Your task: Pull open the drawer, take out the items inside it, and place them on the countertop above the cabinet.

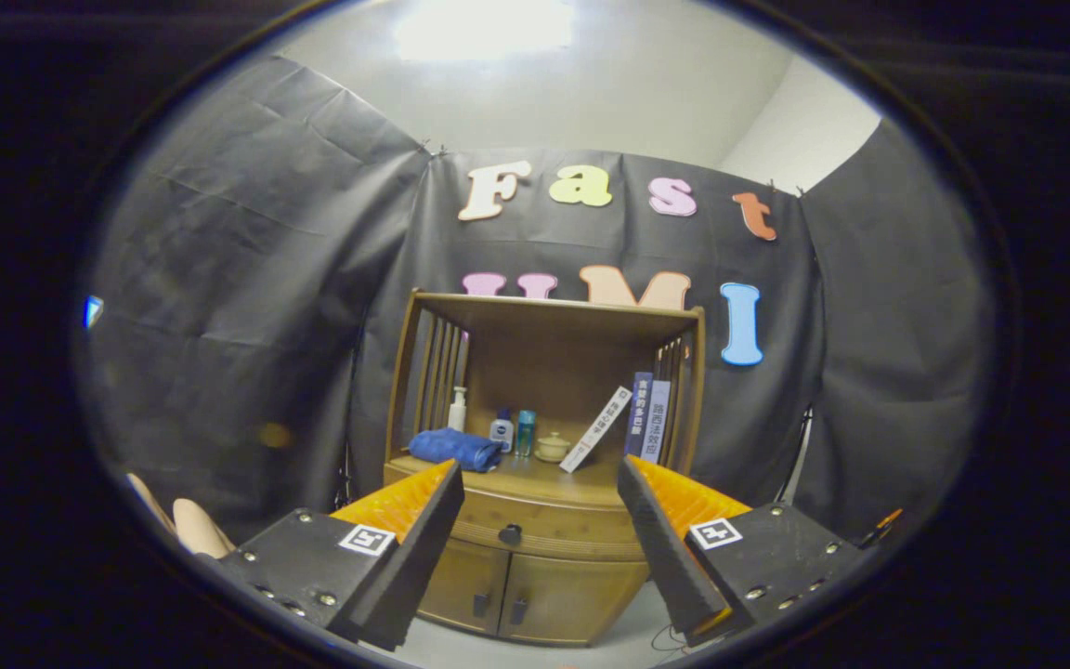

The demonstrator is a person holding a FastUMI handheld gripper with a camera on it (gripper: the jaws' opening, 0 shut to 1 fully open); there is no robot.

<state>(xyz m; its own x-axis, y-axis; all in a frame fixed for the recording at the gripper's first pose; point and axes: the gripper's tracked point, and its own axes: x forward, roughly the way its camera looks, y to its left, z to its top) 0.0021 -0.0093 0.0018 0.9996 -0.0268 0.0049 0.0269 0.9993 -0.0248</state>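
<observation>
jaws apart, drawer (535, 522) closed, 3 books (639, 415)

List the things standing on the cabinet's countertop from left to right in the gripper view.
Blue towel → white pump bottle → small blue-capped bottle → teal bottle → small lidded jar → leaning book → two upright books.

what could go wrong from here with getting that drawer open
The claw is open and some way short of the cabinet, so nothing is gripped yet. The drawer has one small dark knob; the wide claw may slip off or miss it. The countertop already holds a blue towel, bottles and leaning books, so placing items could knock something over.
</observation>
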